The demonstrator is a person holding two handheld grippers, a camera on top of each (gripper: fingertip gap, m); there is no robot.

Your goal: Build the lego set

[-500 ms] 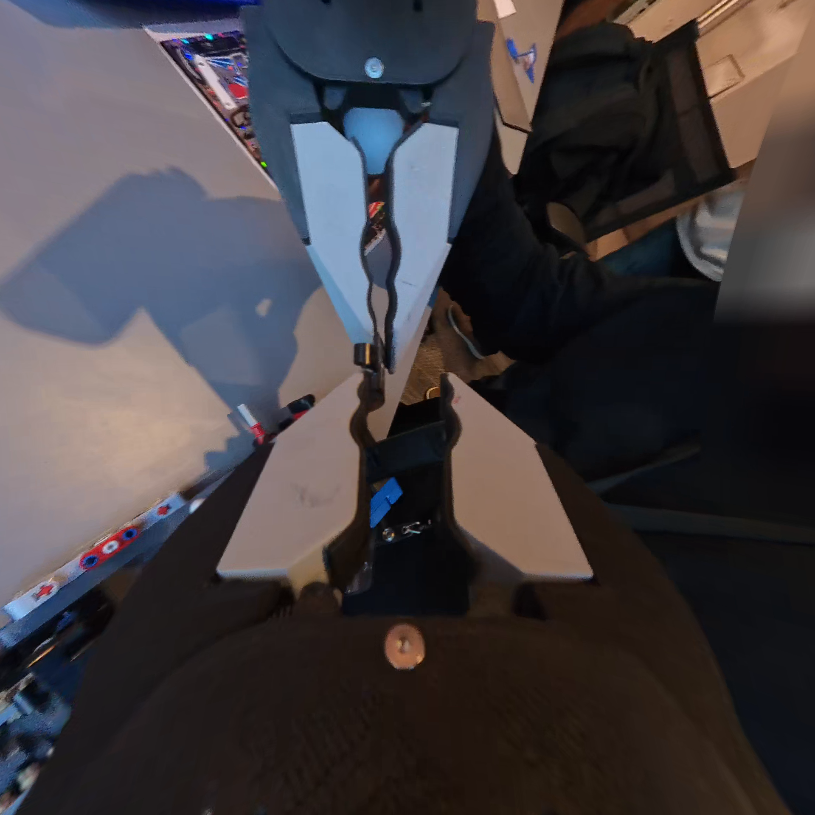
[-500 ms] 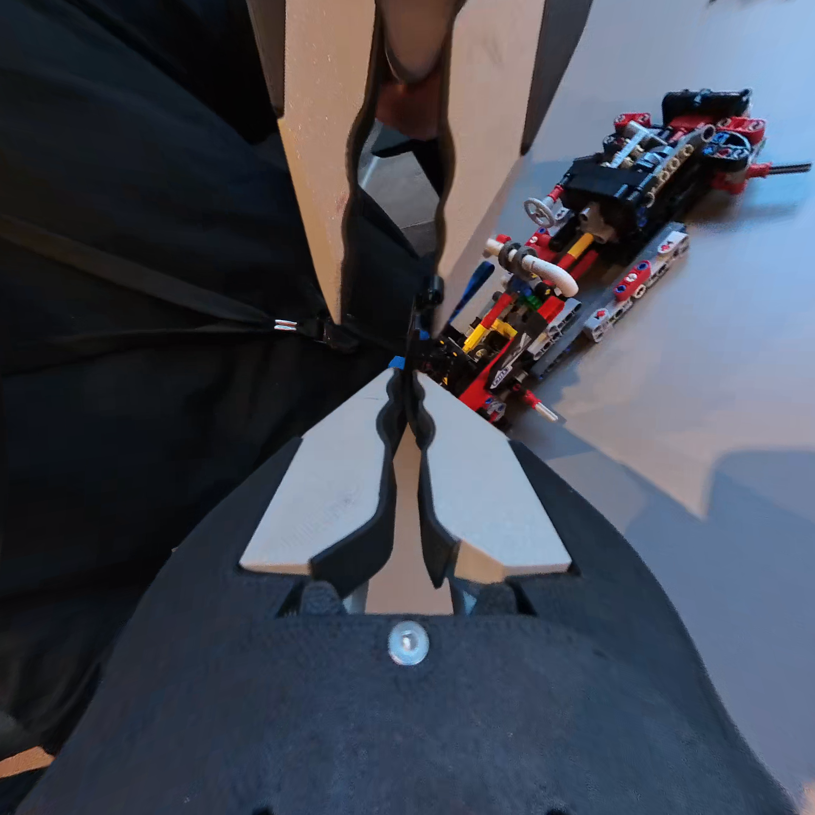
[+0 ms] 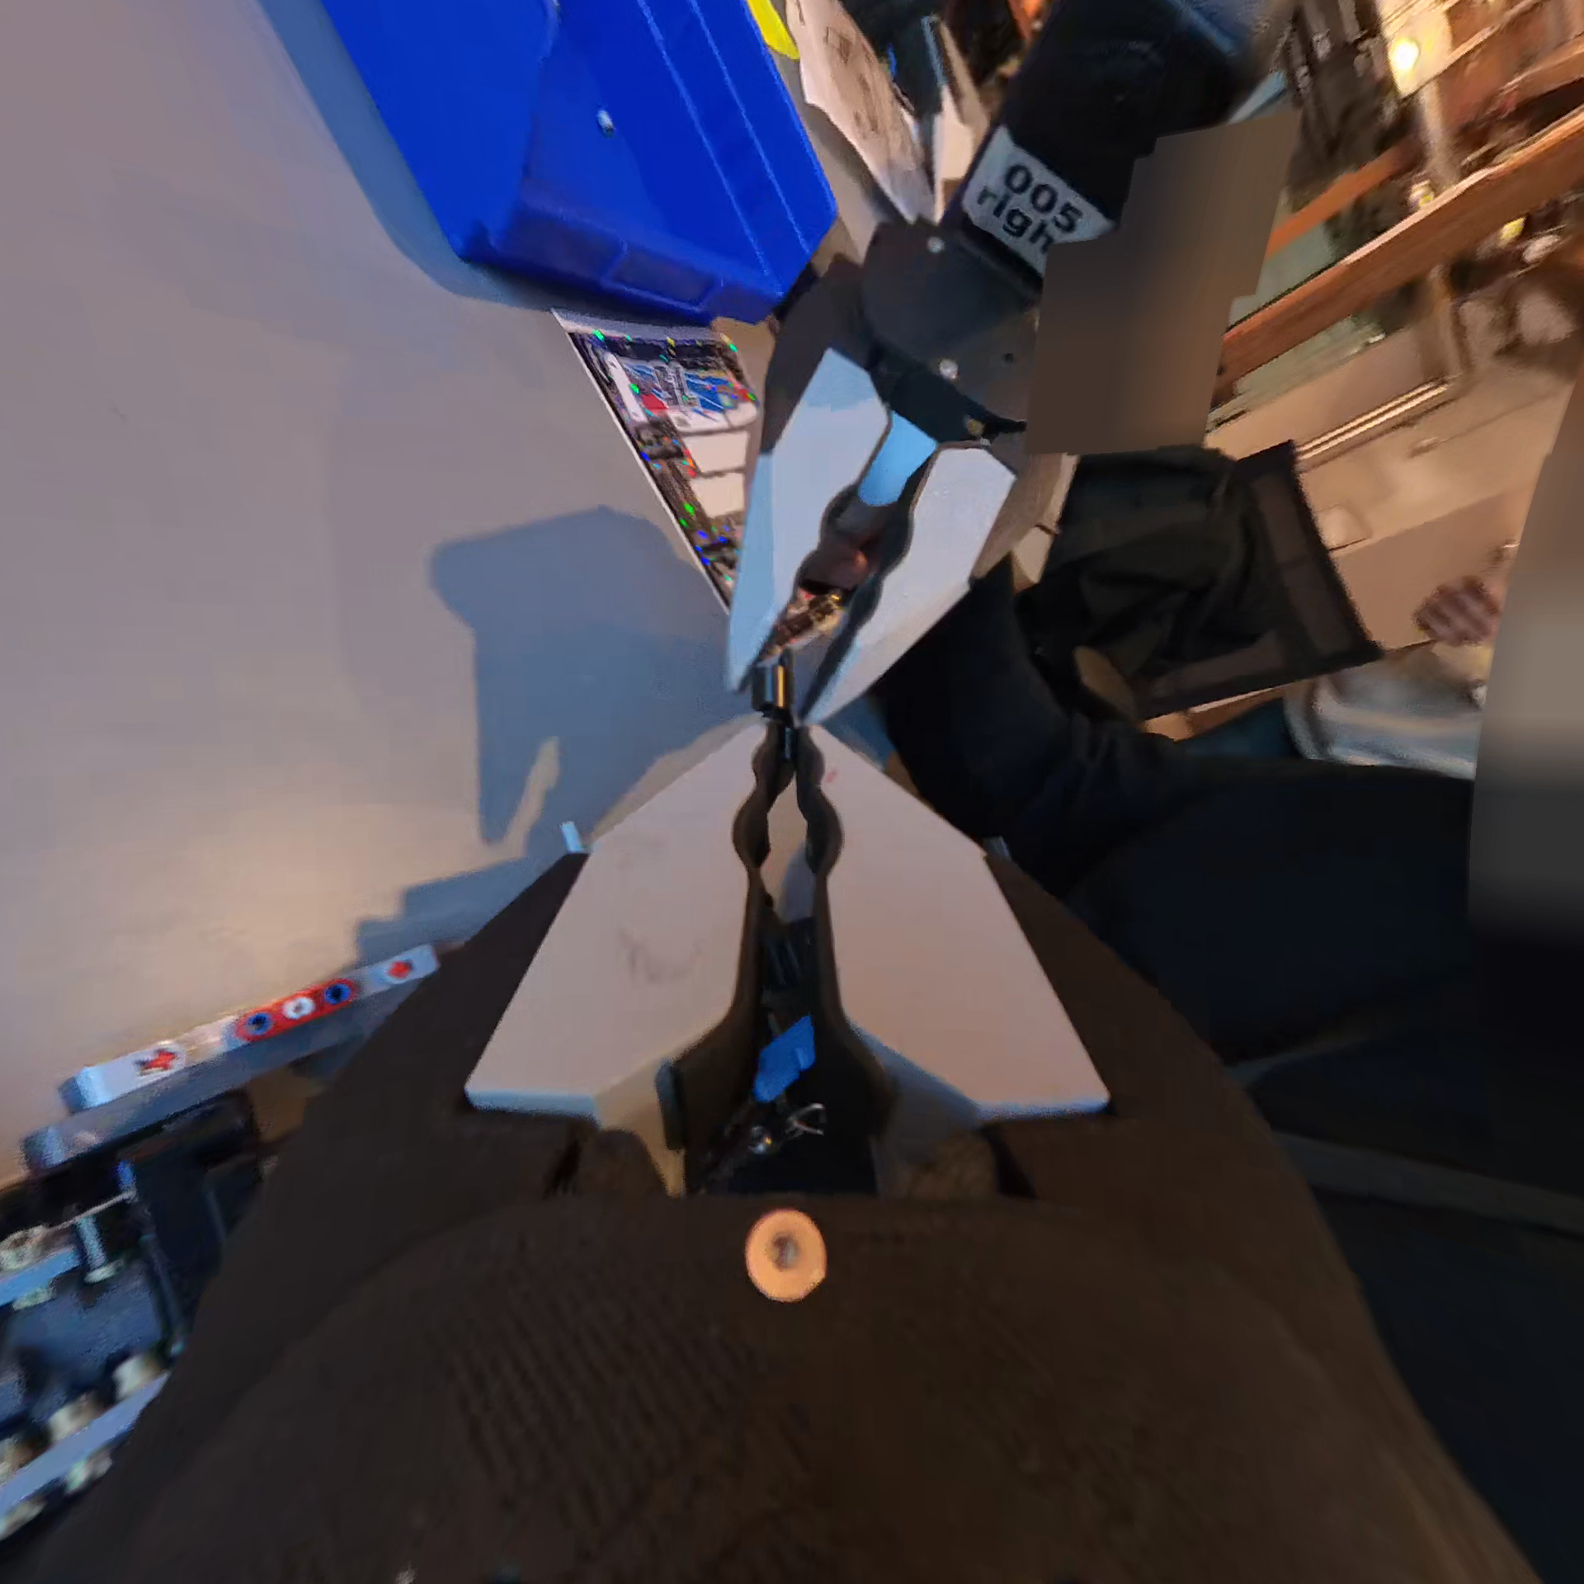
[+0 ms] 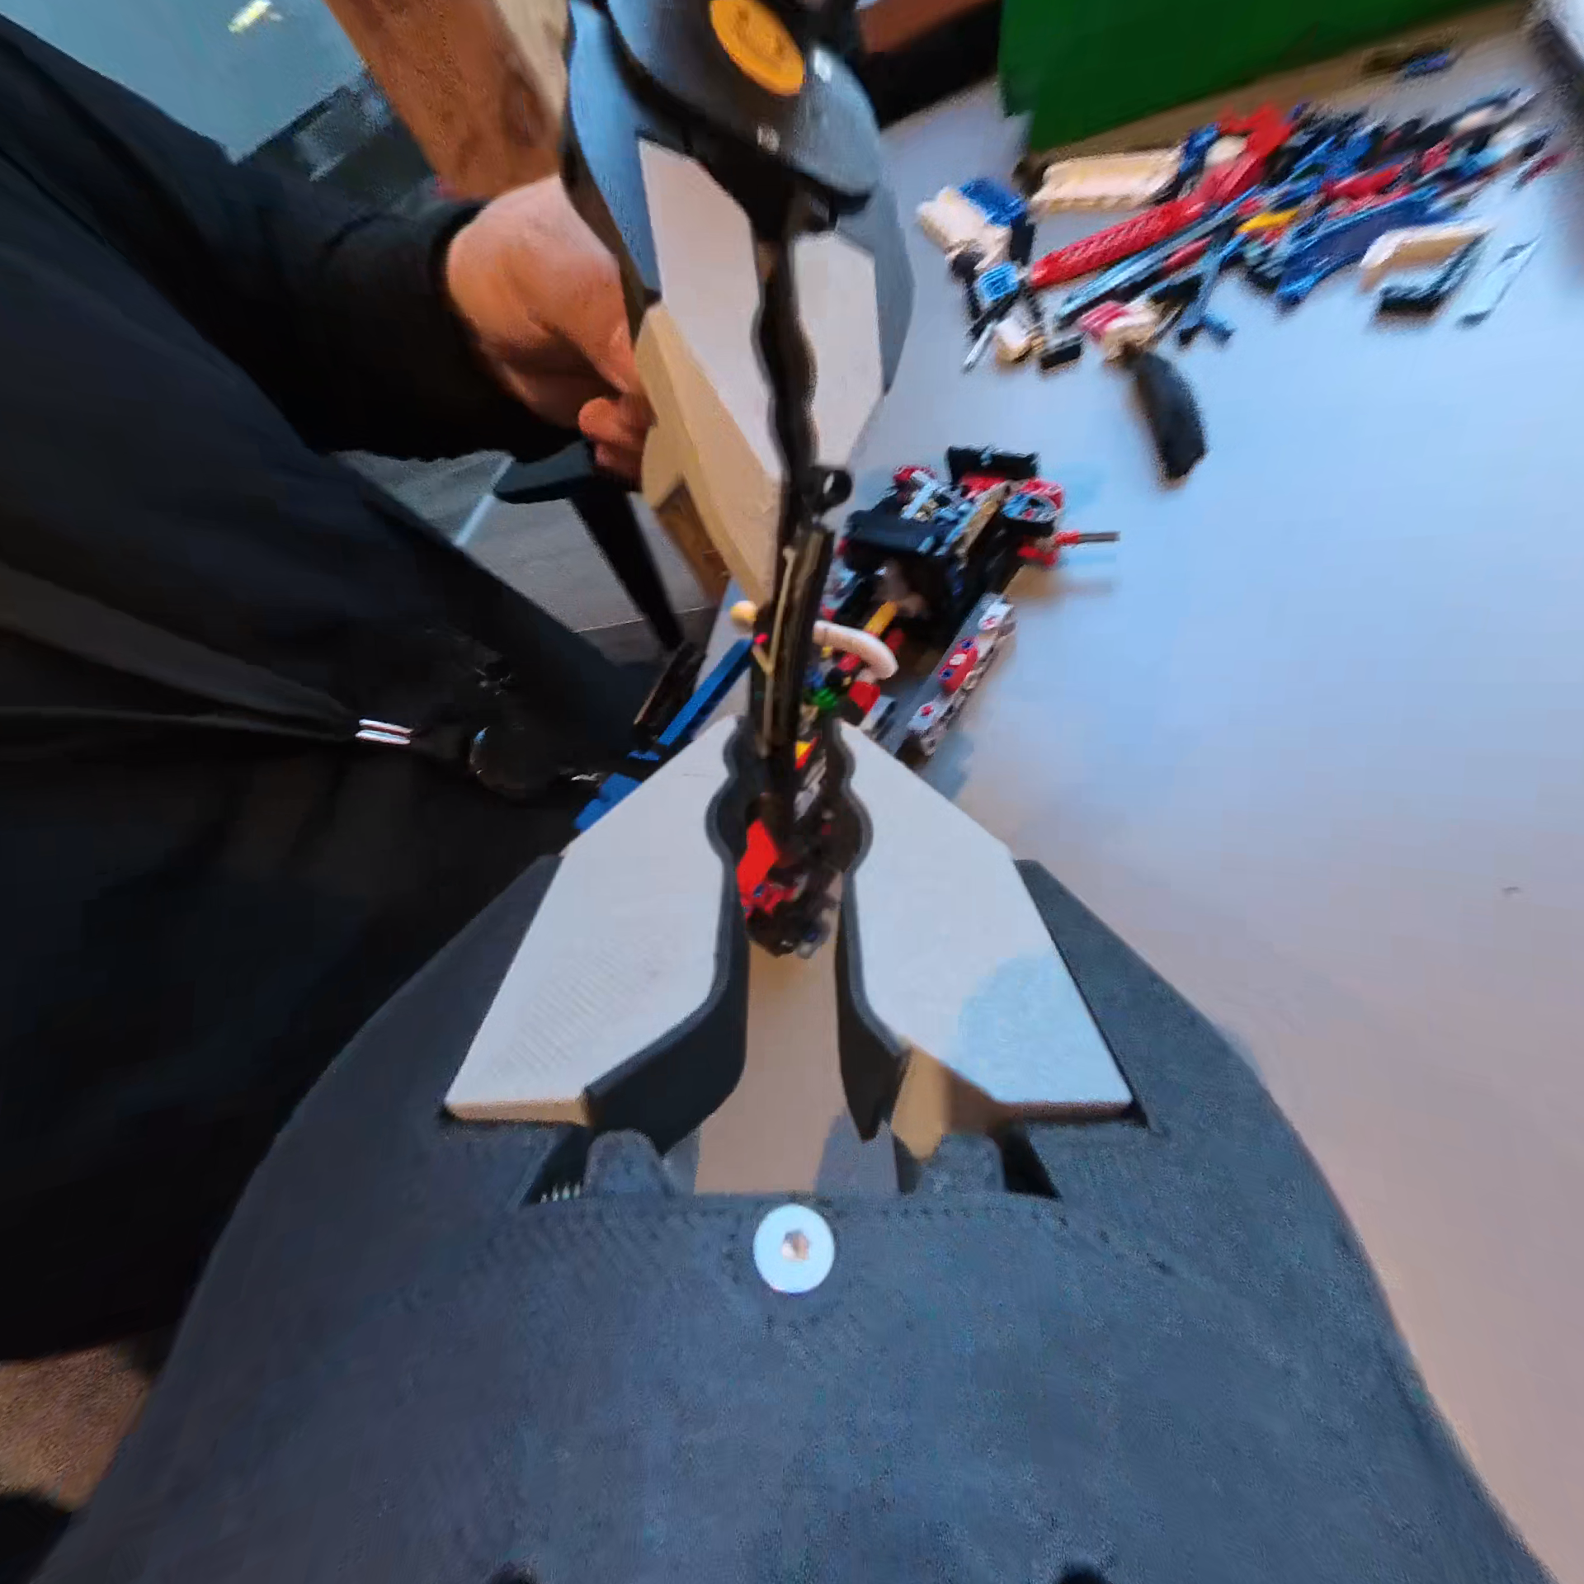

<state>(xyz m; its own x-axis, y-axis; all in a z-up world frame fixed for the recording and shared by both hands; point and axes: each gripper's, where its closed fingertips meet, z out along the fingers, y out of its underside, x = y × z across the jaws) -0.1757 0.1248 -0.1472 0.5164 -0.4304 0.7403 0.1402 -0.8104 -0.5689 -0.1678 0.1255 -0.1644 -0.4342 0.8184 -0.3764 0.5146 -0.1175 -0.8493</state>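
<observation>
A small thin black lego piece (image 3: 771, 686) hangs in the air between both grippers, tip to tip. My left gripper (image 3: 778, 741) is shut on its near end. My right gripper (image 3: 776, 690) comes down from above, shut on the end with a short black pin. In the right wrist view the piece (image 4: 793, 617) runs from my right gripper (image 4: 789, 750) up to my left gripper (image 4: 801, 523). The part-built red, black and grey lego car chassis (image 4: 951, 531) lies on the grey table (image 4: 1286, 771) just behind them. Its grey side beam shows in the left wrist view (image 3: 257, 1020).
A blue bin (image 3: 600, 146) and an instruction booklet (image 3: 677, 411) lie at the table's far side. A pile of loose lego parts (image 4: 1243, 214) lies beyond the chassis, in front of a green box (image 4: 1200, 60). A person's hand (image 4: 531, 300) and dark clothing fill the table's edge side. My left and right fingertips are right by each other.
My left gripper has closed from open onto the black piece held by my right gripper. Both grippers have turned, bringing the blue bin and the loose parts pile into view.
</observation>
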